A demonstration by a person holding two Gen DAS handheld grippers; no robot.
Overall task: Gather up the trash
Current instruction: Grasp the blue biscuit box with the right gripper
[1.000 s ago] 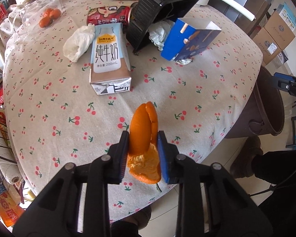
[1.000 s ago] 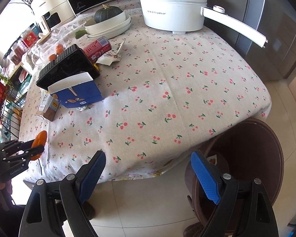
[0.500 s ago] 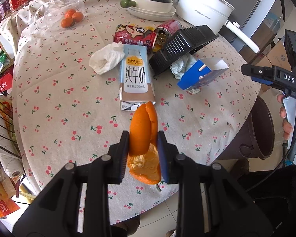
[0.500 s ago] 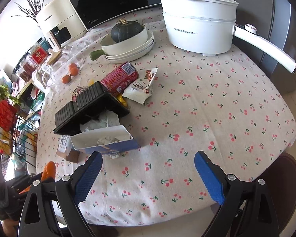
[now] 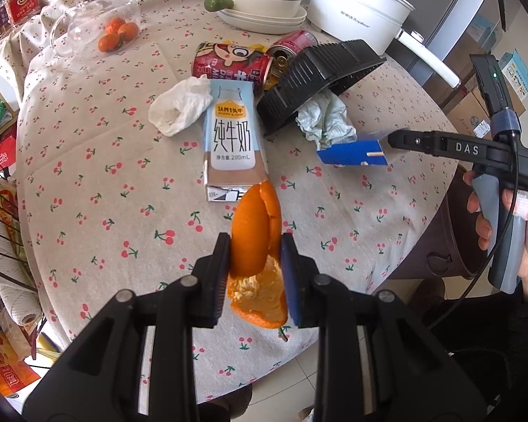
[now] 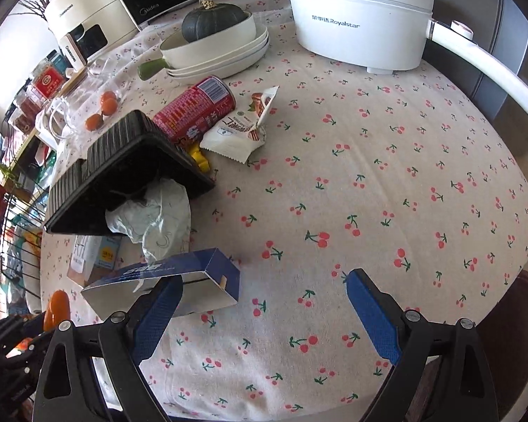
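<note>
My left gripper (image 5: 255, 263) is shut on an orange peel (image 5: 255, 235) and holds it above the table's near edge; the peel also shows in the right wrist view (image 6: 54, 307). My right gripper (image 6: 264, 302) is open and empty over the cherry-print tablecloth (image 6: 369, 176), its left finger next to a blue carton (image 6: 179, 277). In the left wrist view it (image 5: 397, 139) reaches toward that carton (image 5: 352, 153). Trash on the table: a milk carton (image 5: 230, 140), a white tissue (image 5: 179, 105), red cans (image 5: 228, 65), a black tray (image 5: 316, 74) over crumpled paper (image 5: 324, 117), a snack wrapper (image 6: 243, 130).
A brown bin (image 5: 450, 246) stands on the floor by the table's right edge. A white electric pot (image 6: 362, 14), stacked dishes with a squash (image 6: 214, 42), a glass jug with small oranges (image 5: 118, 31) and appliances (image 6: 84, 17) occupy the far side.
The right gripper moved forward over the table up to the blue carton, leaving the bin behind. The left gripper drew back and higher, still holding the peel.
</note>
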